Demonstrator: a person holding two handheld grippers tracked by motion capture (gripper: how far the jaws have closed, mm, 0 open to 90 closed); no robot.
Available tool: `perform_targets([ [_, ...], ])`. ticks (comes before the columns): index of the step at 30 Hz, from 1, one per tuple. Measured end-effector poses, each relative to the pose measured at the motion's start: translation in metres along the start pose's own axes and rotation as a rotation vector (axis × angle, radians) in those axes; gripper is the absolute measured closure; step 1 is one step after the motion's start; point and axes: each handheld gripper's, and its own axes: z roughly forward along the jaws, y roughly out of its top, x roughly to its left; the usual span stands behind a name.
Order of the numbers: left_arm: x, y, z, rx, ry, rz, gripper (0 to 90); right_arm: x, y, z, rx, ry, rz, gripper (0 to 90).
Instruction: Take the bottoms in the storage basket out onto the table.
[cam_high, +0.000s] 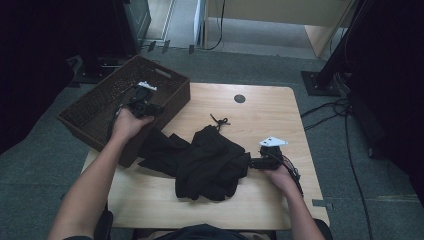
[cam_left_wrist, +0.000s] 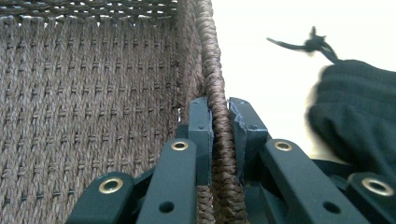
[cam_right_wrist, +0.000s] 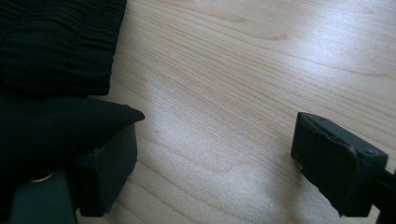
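Note:
A dark brown woven basket (cam_high: 165, 76) stands on the table's far left corner. My left gripper (cam_high: 145, 102) is at its near right wall. In the left gripper view that gripper (cam_left_wrist: 221, 112) is shut on the braided rim (cam_left_wrist: 212, 60), one pad on each side of it. A crumpled black garment (cam_high: 210, 160) with a drawstring (cam_high: 220, 121) lies mid-table, and the left gripper view has it (cam_left_wrist: 359, 107) at the right. My right gripper (cam_high: 252, 163) rests at the cloth's right edge. Its jaws (cam_right_wrist: 219, 154) stand wide open over bare wood, and a fold of the garment (cam_right_wrist: 56, 46) drapes over the left fingertip.
The light wooden table (cam_high: 270, 115) has a round cable hole (cam_high: 239, 98) near its far edge. A second flat piece of black cloth (cam_high: 160, 150) lies between basket and garment. Cables (cam_high: 345, 130) trail on the grey carpet to the right, and dark stands flank the table.

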Motion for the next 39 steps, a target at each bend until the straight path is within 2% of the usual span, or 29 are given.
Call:
perform_targets([
  [1, 0.007, -0.002, -0.003, -0.008, 0.03, -0.031, 79.9, 0.0, 0.0, 0.0, 0.0, 0.0, 0.001, 14.2],
  [3, 0.012, -0.004, -0.005, -0.011, 0.044, -0.046, 79.9, 0.0, 0.0, 0.0, 0.0, 0.0, -0.001, 14.2],
  [4, 0.022, -0.006, -0.009, -0.022, 0.075, -0.082, 79.9, 0.0, 0.0, 0.0, -0.001, -0.001, -0.001, 14.2],
  [6, 0.031, -0.008, -0.012, -0.029, 0.099, -0.114, 79.8, 0.0, 0.0, 0.0, 0.0, -0.001, 0.0, 14.2],
  [7, 0.031, -0.008, -0.012, -0.029, 0.099, -0.114, 79.8, 0.0, 0.0, 0.0, -0.001, -0.001, -0.001, 14.2],
  [8, 0.035, -0.008, -0.013, -0.029, 0.11, -0.129, 79.8, 0.0, 0.0, 0.0, -0.001, -0.001, -0.001, 14.2],
  [9, 0.042, -0.008, -0.014, -0.029, 0.136, -0.162, 80.0, 0.0, 0.0, 0.0, -0.002, -0.002, -0.004, 14.2],
  [10, 0.042, -0.008, -0.014, -0.029, 0.136, -0.162, 80.0, 0.0, 0.0, 0.0, -0.002, -0.002, -0.004, 14.2],
  [11, 0.048, -0.006, -0.013, -0.033, 0.16, -0.19, 80.1, 0.001, 0.001, 0.001, -0.003, -0.005, 0.001, 14.2],
  [14, 0.052, -0.003, -0.011, -0.037, 0.167, -0.213, 79.7, 0.003, 0.002, 0.003, -0.002, -0.003, -0.001, 14.2],
  [17, 0.056, 0.004, -0.007, -0.036, 0.198, -0.22, 79.7, 0.004, 0.003, 0.003, -0.001, -0.003, -0.003, 14.2],
  [21, 0.067, 0.012, -0.001, -0.048, 0.226, -0.264, 79.5, 0.004, 0.003, 0.003, -0.001, -0.003, -0.004, 14.2],
  [28, 0.075, 0.02, 0.003, -0.053, 0.239, -0.292, 79.3, 0.005, 0.003, 0.003, -0.001, -0.002, 0.0, 14.3],
  [32, 0.077, 0.02, 0.004, -0.058, 0.231, -0.302, 78.4, 0.005, 0.003, 0.003, -0.001, -0.004, 0.002, 14.3],
  [35, 0.078, 0.019, 0.002, -0.062, 0.214, -0.317, 76.3, 0.006, 0.002, 0.003, -0.002, -0.008, 0.004, 14.3],
  [36, 0.079, 0.018, 0.001, -0.042, 0.192, -0.323, 74.2, 0.006, 0.002, 0.002, -0.003, -0.012, 0.004, 14.3],
  [38, 0.079, 0.018, 0.001, -0.039, 0.184, -0.318, 68.1, 0.006, 0.002, 0.002, -0.004, -0.012, 0.004, 14.3],
  [39, 0.078, 0.018, -0.001, -0.037, 0.175, -0.313, 68.1, 0.006, 0.002, 0.002, -0.004, -0.012, 0.004, 14.3],
])
